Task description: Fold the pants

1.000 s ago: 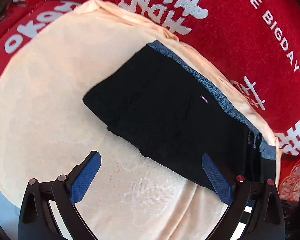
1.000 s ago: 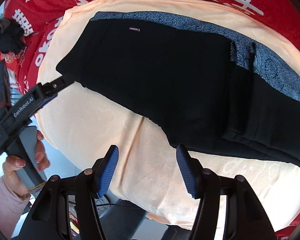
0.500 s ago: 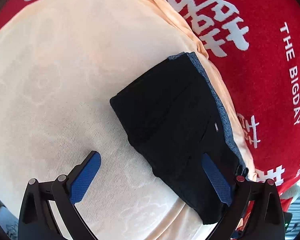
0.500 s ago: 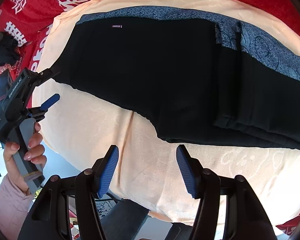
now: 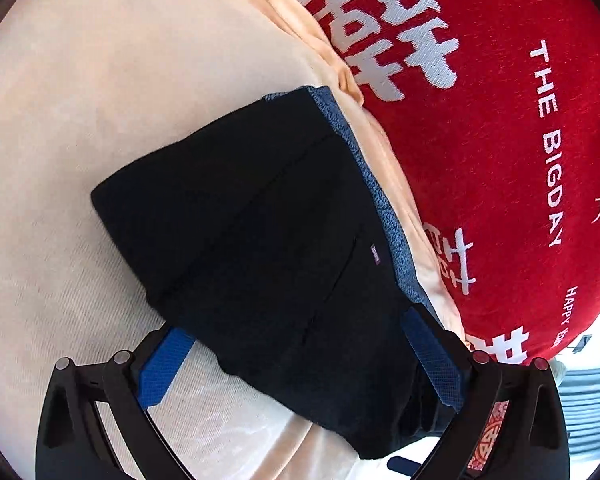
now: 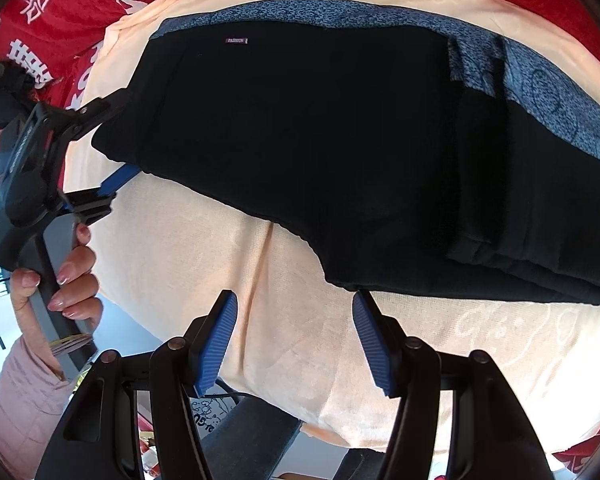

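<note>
The black fabric pants (image 6: 300, 140) lie partly folded on the peach towel (image 6: 300, 340). My left gripper (image 5: 300, 360) straddles their end, jaws wide; my right gripper (image 6: 296, 344) hovers empty, parted. Final fold remains, I judge.

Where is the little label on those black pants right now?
In the right wrist view the small label sits upper left on the black pants, just below their blue patterned waistband, which lies along the peach towel.
</note>
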The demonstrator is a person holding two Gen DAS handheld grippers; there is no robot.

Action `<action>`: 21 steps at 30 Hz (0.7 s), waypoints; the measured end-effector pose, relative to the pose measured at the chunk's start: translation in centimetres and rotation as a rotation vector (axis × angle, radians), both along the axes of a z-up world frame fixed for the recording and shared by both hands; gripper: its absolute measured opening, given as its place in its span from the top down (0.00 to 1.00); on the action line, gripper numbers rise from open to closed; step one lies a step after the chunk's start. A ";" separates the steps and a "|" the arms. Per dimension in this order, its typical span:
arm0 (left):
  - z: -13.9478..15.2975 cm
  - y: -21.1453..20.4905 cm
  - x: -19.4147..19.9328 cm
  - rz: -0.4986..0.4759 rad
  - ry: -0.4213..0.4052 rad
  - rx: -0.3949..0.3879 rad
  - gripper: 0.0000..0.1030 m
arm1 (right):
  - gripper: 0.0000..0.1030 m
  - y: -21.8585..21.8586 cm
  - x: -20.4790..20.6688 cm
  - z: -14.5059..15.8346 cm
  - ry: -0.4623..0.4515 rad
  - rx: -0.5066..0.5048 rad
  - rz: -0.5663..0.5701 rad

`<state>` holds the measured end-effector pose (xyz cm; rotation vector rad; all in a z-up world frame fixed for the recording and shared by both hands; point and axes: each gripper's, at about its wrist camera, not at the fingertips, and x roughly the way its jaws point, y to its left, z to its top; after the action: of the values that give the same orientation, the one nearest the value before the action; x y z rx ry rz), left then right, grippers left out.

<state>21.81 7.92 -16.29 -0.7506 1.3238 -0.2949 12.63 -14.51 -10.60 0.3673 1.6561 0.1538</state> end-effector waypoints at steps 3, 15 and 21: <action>0.4 -0.2 0.5 0.004 -0.014 0.010 0.01 | 0.38 0.1 0.2 -0.1 -0.003 0.001 0.002; 1.4 -1.5 3.5 -0.009 -0.002 0.110 0.06 | 0.38 -0.1 1.3 0.5 -0.031 -0.010 0.012; 2.8 -3.8 2.9 -0.150 -0.068 0.417 0.54 | 0.38 -1.2 3.8 2.2 -0.088 -0.010 0.029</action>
<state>24.68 4.10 -13.48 -0.2888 1.3229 -0.1532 16.39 -15.70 -8.42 0.3242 1.5749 0.1813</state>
